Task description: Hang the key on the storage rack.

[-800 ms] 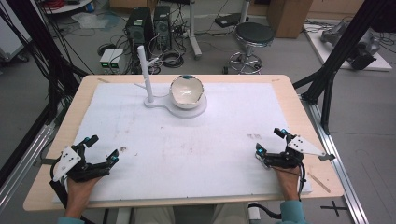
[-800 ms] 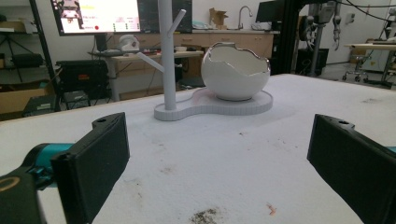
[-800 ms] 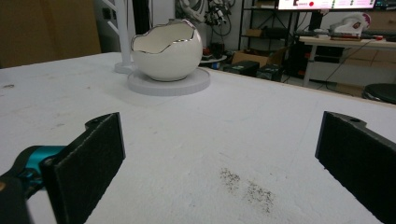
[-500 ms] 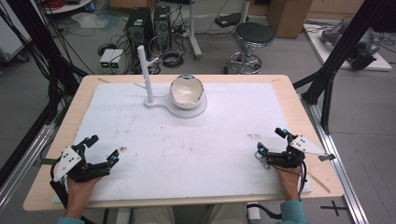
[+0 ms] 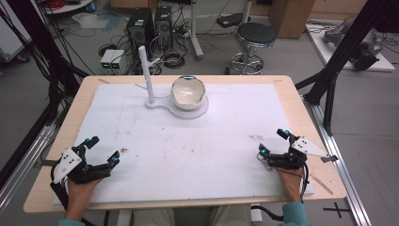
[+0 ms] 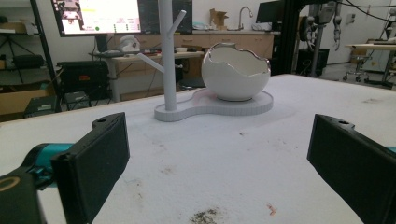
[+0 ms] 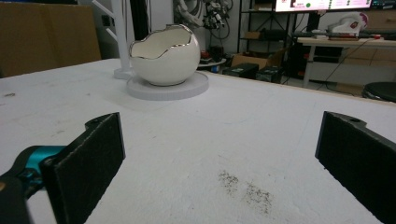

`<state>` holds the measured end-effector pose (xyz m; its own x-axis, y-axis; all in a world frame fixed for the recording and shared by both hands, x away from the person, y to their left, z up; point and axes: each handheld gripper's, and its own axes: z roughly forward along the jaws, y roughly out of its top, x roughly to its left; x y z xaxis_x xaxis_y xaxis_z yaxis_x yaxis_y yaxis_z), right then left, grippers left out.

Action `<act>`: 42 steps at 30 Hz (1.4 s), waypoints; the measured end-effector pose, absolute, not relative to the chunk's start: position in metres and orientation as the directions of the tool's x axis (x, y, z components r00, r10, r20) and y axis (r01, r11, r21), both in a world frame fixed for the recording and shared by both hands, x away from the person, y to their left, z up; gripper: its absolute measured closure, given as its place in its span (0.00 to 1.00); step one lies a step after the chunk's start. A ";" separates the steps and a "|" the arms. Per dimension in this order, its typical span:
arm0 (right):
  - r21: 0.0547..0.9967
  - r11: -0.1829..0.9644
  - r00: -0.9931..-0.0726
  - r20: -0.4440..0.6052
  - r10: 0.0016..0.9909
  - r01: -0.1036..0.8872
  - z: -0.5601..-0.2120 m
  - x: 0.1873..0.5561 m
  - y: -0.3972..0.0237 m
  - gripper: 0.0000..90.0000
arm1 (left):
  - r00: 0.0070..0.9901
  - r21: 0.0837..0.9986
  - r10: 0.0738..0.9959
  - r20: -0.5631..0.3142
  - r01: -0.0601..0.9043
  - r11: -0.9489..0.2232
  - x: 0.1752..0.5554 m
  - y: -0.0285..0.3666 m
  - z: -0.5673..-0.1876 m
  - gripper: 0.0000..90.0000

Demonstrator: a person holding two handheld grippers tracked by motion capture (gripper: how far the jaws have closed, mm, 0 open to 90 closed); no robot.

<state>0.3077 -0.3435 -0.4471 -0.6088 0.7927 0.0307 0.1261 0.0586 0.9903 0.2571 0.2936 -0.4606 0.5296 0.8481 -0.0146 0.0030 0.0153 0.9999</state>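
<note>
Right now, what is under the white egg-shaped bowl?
The bowl sits on the round part of a flat white base, which also carries the branched post. The base surface directly below the bowl is covered.

White egg-shaped bowl [image 5: 188, 92] is sitting upright on the round end of a white stand base [image 5: 194, 112], at the far middle of the worktop. Its top is open with a jagged, cracked-shell rim edged in silver; inside is looking white and glossy. A white branched post [image 5: 147, 75] is standing upright on the narrower end of the same base, just beside the bowl on its left in the high view, with short twigs angling off it. Bowl and post are lying well apart from both near corners of the worktop.
</note>
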 end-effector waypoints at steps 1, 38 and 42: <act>0.990 0.061 -0.611 0.028 0.791 0.125 -0.447 0.309 -0.343 0.01 | 0.530 1.000 0.848 -0.015 0.003 0.015 0.257 0.294 -0.461 0.07; 0.848 0.454 -0.795 -0.066 0.603 0.274 -0.356 0.333 -0.343 0.01 | 0.531 1.000 0.847 -0.014 0.012 0.009 0.258 0.293 -0.460 0.07; 0.796 0.523 -0.818 -0.064 0.572 0.303 -0.359 0.340 -0.339 0.01 | 0.529 1.000 0.848 -0.012 0.015 0.005 0.258 0.293 -0.460 0.07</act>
<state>0.3396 -0.3389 -0.3586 -0.8177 0.5721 -0.0641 0.3035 0.5231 0.7964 0.2581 0.2931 -0.4602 0.5292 0.8484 -0.0120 0.0151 0.0047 0.9999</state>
